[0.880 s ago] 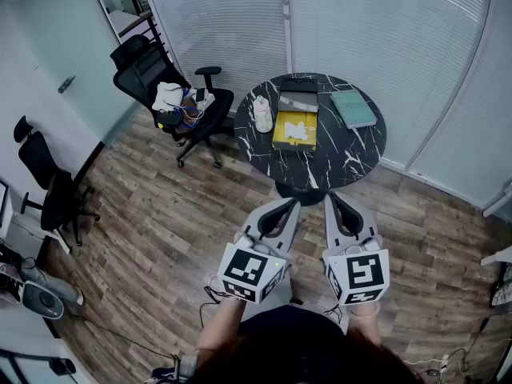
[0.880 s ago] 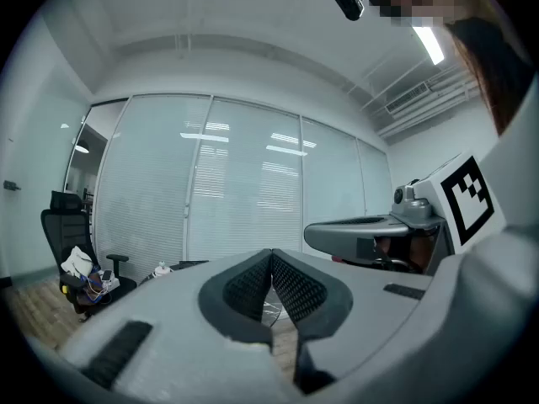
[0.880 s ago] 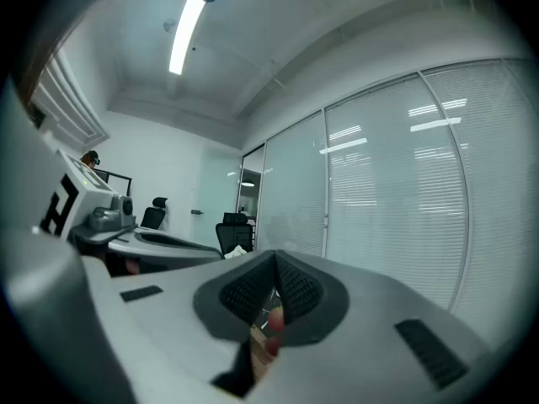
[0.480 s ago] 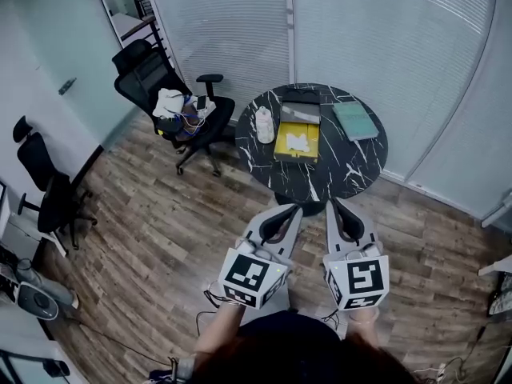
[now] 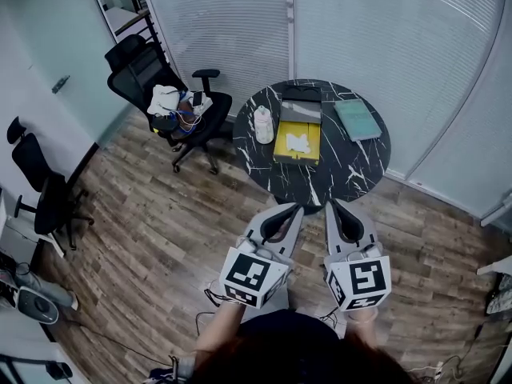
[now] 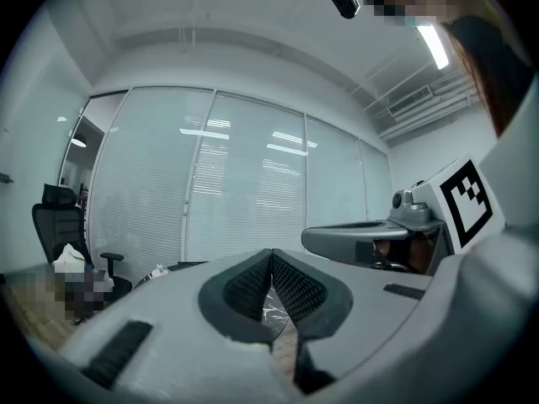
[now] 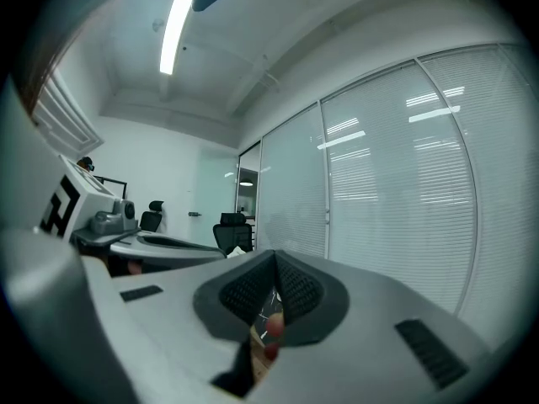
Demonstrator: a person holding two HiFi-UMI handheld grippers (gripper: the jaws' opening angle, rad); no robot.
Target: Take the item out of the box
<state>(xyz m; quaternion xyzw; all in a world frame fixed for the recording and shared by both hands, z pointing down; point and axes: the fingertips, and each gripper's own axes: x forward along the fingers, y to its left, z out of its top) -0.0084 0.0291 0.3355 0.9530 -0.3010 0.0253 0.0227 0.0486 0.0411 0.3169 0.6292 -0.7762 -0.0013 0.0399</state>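
Observation:
In the head view an open yellow box [image 5: 298,141] lies on a round black marble table [image 5: 336,174], with a white item [image 5: 298,142] inside and its grey lid [image 5: 301,110] folded back behind. My left gripper [image 5: 294,208] and right gripper [image 5: 330,204] hang side by side over the wooden floor, short of the table's near edge, well away from the box. Both are shut with nothing between the jaws. In the left gripper view [image 6: 271,255] and the right gripper view [image 7: 274,256] the pads meet at the tips.
A white bottle [image 5: 262,123] stands left of the box and a green book [image 5: 354,118] lies at the right of the table. A black office chair [image 5: 164,94] with clothes on it stands left of the table. Another chair [image 5: 44,190] is at far left. Blinds line the back wall.
The view has shifted slightly; the table and box sit a little nearer and more to the right. Both grippers stay shut and side by side.

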